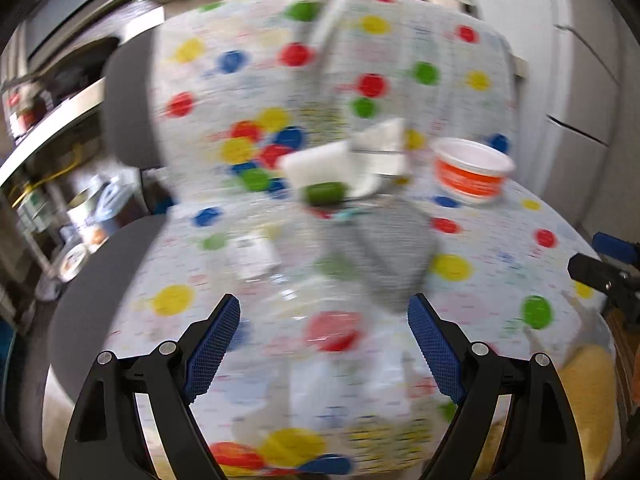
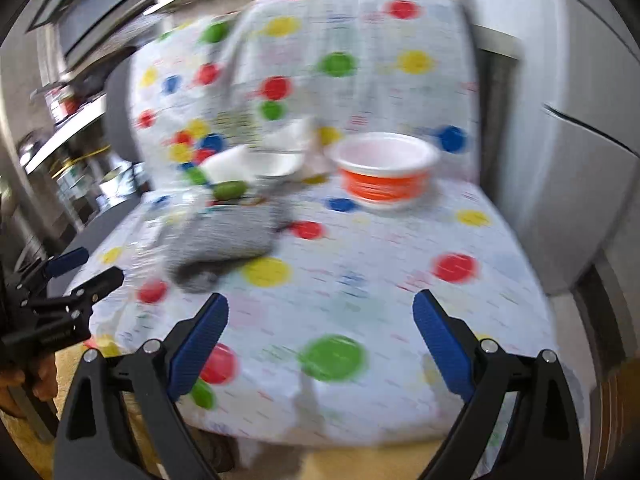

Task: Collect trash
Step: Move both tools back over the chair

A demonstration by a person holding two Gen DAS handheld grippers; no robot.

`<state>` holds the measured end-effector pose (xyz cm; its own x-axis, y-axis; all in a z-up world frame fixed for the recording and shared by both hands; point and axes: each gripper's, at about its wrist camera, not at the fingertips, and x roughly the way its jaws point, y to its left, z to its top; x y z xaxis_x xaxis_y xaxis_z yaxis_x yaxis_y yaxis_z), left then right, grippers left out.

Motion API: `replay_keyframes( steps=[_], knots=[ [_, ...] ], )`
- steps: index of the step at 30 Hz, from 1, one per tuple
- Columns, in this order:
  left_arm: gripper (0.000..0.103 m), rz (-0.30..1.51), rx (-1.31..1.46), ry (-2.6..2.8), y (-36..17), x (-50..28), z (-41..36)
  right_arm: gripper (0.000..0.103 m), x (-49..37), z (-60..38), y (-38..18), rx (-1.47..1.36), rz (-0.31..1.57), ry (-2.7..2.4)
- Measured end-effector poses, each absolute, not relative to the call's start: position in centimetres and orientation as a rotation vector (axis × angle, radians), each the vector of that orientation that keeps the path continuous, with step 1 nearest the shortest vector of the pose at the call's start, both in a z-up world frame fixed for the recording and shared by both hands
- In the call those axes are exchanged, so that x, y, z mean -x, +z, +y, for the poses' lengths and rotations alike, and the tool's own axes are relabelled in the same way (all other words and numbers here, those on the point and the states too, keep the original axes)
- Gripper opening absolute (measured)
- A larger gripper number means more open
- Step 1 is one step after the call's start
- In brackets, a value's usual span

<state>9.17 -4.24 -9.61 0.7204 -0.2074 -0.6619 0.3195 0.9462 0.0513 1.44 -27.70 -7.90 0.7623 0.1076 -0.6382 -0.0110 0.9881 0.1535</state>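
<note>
Both views are motion-blurred. A chair draped in a white sheet with coloured dots (image 1: pixel 460 80) (image 2: pixel 380 248) holds the trash. An orange-and-white cup (image 1: pixel 472 174) (image 2: pixel 386 172) stands at the back right. White paper and a white container (image 1: pixel 344 160) (image 2: pixel 256 160) lie at the back, with a green lid (image 1: pixel 324 194) (image 2: pixel 230 190) in front. A grey cloth-like item (image 1: pixel 392 256) (image 2: pixel 224 240) lies mid-seat. A clear plastic bottle (image 1: pixel 272 280) lies left of it. My left gripper (image 1: pixel 324 344) is open above the seat front. My right gripper (image 2: pixel 320 344) is open and empty.
Shelves with jars and tins (image 1: pixel 60 184) (image 2: pixel 80 152) stand to the left. White cabinet doors (image 1: pixel 580 100) (image 2: pixel 580 160) are on the right. The other gripper shows at the right edge of the left view (image 1: pixel 608 276) and at the left edge of the right view (image 2: pixel 60 300).
</note>
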Motion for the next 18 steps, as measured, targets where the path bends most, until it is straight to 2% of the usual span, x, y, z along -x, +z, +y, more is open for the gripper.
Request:
replay_keyframes(
  steps=[6,10,16,18],
  knots=[
    [0.086,0.723,-0.103,-0.172,-9.6,-11.3,1.6,0.084,-5.6,-22.1,-8.6,-0.073,0.74,0.172],
    [0.086,0.755,-0.068,-0.124,-10.4,-12.6,3.8,0.074,-8.6,-19.7,-9.4,-0.056,0.771,0.207],
    [0.086,0.793,-0.045,-0.112,-11.4,-13.7,4.9,0.074,-13.0,-18.5,-12.1,-0.047,0.854,0.182],
    [0.086,0.803,-0.05,-0.121,-11.6,-13.8,4.8,0.069,-14.0,-18.7,-13.4,-0.089,0.909,0.196]
  ],
)
